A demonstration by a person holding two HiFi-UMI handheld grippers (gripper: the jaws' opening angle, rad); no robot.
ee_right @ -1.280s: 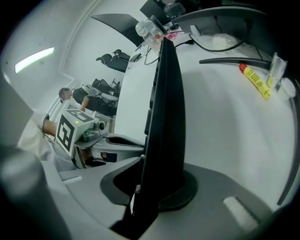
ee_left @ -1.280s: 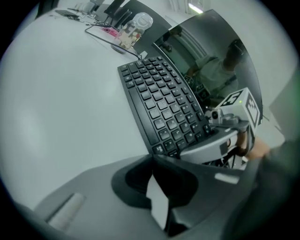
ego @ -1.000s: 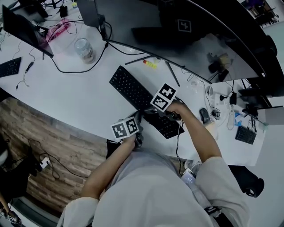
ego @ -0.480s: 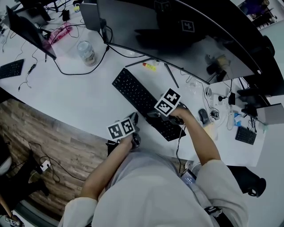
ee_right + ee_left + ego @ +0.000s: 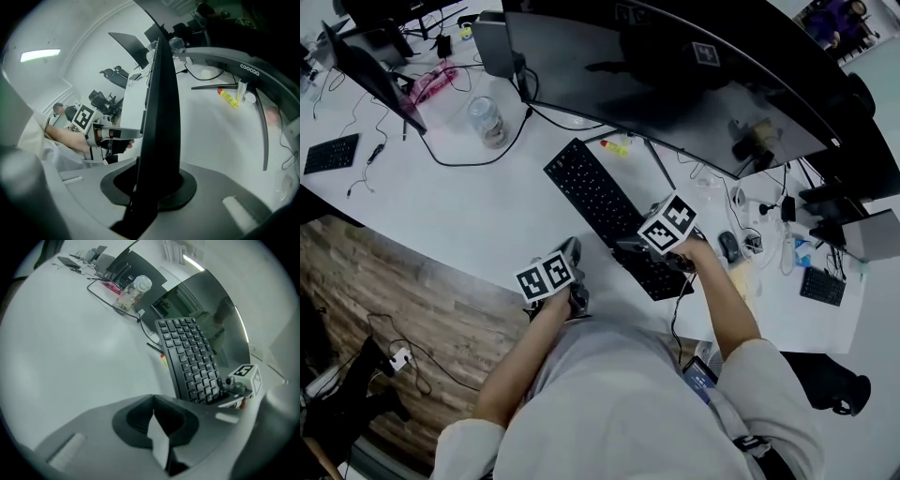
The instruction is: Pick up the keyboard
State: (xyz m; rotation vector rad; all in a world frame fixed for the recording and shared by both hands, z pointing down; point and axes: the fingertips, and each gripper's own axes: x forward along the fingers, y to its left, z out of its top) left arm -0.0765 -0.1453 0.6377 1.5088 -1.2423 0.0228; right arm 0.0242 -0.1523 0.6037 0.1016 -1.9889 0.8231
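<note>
The black keyboard [image 5: 605, 206] lies slantwise on the white desk [image 5: 469, 211] under the curved monitor. My right gripper [image 5: 645, 249] is shut on its near right end. In the right gripper view the keyboard [image 5: 159, 108] runs edge-on up from between the jaws of that gripper [image 5: 152, 180], with its near end raised. My left gripper [image 5: 572, 247] hangs by the desk's front edge, left of the keyboard and apart from it. Its jaws [image 5: 153, 399] meet at the tips with nothing in them. From there I see the keyboard [image 5: 190, 357] and the right gripper [image 5: 226, 392].
A large curved monitor [image 5: 675, 66] on thin legs stands behind the keyboard. A glass jar [image 5: 487, 120], a yellow tube [image 5: 617, 146], a mouse [image 5: 727, 246] and cables lie around. Small keyboards sit at far left [image 5: 330, 153] and far right [image 5: 817, 284].
The right gripper has risen with the keyboard's near end. The left gripper has drawn back from the keyboard toward the desk's front edge and lifted a little.
</note>
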